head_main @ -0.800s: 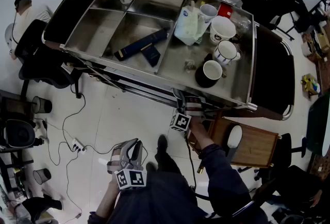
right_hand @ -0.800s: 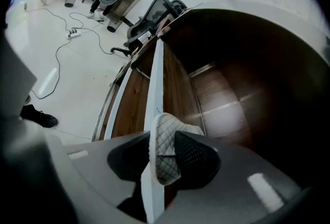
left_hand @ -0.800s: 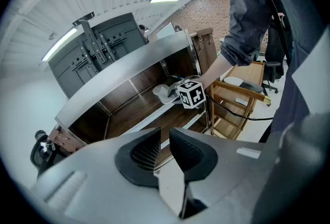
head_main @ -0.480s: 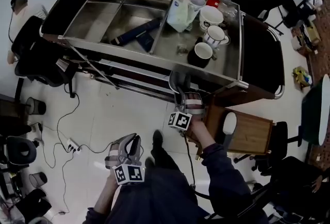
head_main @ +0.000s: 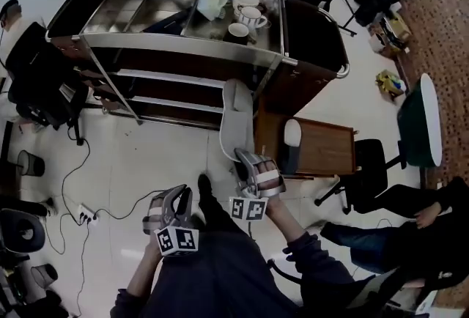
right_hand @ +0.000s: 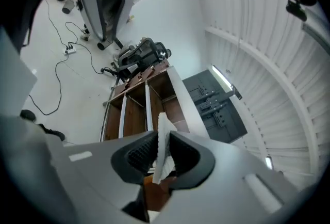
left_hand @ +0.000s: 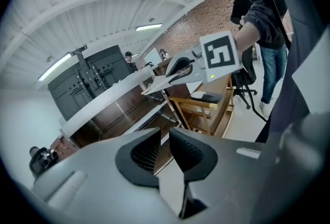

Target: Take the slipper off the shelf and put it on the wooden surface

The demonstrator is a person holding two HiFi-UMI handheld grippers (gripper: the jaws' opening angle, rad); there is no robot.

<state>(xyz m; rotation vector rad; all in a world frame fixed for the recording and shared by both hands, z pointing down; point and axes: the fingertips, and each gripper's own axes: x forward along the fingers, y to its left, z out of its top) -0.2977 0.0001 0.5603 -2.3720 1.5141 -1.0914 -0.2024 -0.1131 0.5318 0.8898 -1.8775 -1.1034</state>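
Firmly, right gripper (right_hand: 164, 146) fingers (right_hand: 139, 155) pinch the slipper (head_main: 236, 119); left gripper (left_hand: 164, 146) fingers (left_hand: 188, 154) hang slightly apart.

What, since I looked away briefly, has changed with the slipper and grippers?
The right gripper, shut on the grey slipper, pulled it back out from the cart shelf toward the person. Left gripper stayed empty; the other slipper stayed on the wooden surface.
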